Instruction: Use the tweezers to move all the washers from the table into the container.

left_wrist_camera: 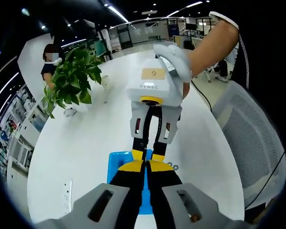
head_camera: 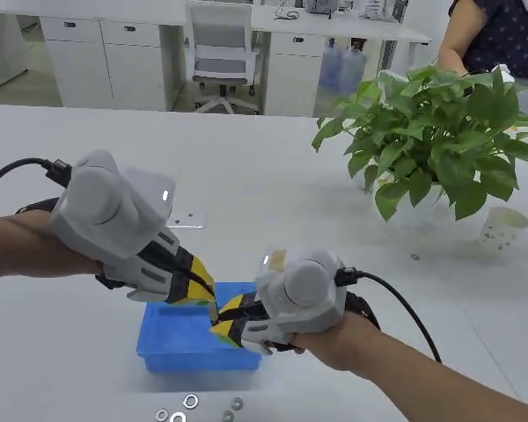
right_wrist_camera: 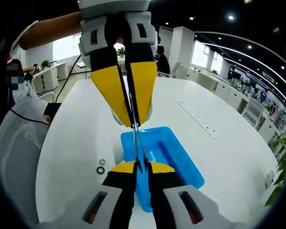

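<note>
Above the blue container [head_camera: 180, 338] my two grippers meet tip to tip. The left gripper [head_camera: 209, 299] comes in from the left and the right gripper [head_camera: 218, 327] from the right. In the right gripper view thin metal tweezers [right_wrist_camera: 137, 143] run from the left gripper [right_wrist_camera: 136, 123] above to my right gripper [right_wrist_camera: 140, 167] below, and both sets of jaws are shut on them. Several washers [head_camera: 191, 402] lie on the table in front of the container, with two washers [right_wrist_camera: 100, 170] beside the container [right_wrist_camera: 176, 157] in the right gripper view.
A potted plant [head_camera: 431, 141] and a plastic cup [head_camera: 502, 227] stand at the right. A white power strip [head_camera: 187, 218] lies behind the container. A person [head_camera: 493, 35] stands at the far right, with an office chair [head_camera: 220, 53] beyond the table.
</note>
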A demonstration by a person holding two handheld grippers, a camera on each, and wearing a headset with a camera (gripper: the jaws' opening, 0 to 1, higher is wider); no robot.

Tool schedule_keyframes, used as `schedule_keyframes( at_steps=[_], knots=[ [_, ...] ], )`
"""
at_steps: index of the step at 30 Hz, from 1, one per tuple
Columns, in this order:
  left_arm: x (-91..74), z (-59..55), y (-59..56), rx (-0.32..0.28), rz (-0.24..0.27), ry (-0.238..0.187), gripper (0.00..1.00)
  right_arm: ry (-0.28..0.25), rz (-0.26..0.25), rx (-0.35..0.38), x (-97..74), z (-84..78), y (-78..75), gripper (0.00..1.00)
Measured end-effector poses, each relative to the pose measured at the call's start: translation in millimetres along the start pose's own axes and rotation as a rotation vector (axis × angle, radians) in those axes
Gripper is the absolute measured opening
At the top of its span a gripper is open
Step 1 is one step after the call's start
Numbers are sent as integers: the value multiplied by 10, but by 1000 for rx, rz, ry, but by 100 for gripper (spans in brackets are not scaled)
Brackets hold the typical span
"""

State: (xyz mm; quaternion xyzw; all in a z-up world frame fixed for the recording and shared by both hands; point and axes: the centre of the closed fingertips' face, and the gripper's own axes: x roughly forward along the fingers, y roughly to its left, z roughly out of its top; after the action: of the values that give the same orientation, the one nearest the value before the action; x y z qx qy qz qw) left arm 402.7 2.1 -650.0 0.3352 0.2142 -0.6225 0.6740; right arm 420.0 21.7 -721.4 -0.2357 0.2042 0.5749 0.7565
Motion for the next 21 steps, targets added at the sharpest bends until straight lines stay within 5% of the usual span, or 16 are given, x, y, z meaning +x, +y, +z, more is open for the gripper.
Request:
schedule_keyframes(
  at_steps=[21],
  knots=[
    [113, 11, -329, 2, -17, -5, 6, 18, 17, -19, -77, -164, 313, 11]
  ],
)
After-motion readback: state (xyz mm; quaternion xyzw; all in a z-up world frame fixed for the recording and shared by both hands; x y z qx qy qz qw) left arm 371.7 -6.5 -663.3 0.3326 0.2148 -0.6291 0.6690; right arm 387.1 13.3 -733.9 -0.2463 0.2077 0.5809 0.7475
